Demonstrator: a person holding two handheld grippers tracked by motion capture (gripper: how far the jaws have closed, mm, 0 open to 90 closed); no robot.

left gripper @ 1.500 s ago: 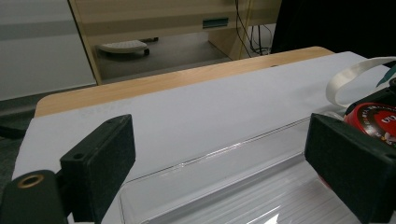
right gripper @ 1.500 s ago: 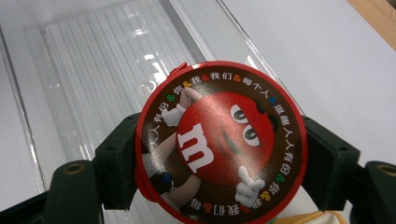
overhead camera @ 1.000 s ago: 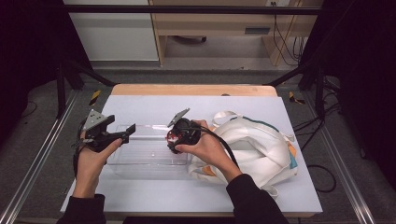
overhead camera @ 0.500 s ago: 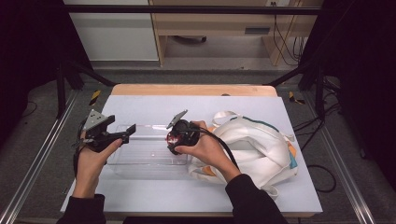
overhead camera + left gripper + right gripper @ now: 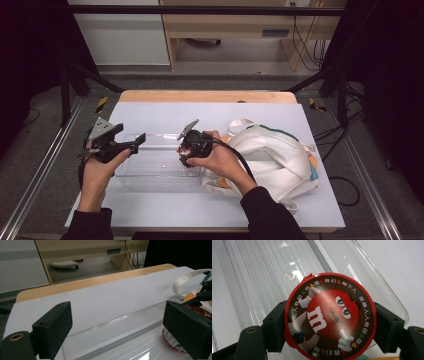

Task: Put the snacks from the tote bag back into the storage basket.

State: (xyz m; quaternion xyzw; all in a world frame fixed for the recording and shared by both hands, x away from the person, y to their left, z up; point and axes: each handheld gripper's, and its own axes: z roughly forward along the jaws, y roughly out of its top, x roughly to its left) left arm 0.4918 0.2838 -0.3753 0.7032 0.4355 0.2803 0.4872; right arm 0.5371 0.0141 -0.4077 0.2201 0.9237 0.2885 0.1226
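Candy tub [image 5: 329, 317], round w/ red M&M's lid, is clamped by right gripper [image 5: 192, 146] over clear plastic tray [image 5: 150, 172]. Likely light, stiff, slick-sided; best held across rim. Left gripper [image 5: 131, 146] spread wide, empty.

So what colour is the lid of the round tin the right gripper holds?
Red rim, brown face with a red cartoon candy character, on the round tin's lid; clearest in the right gripper view.

Round red M&M's tin [image 5: 329, 315], lid facing up, over clear plastic tray [image 5: 150, 170]
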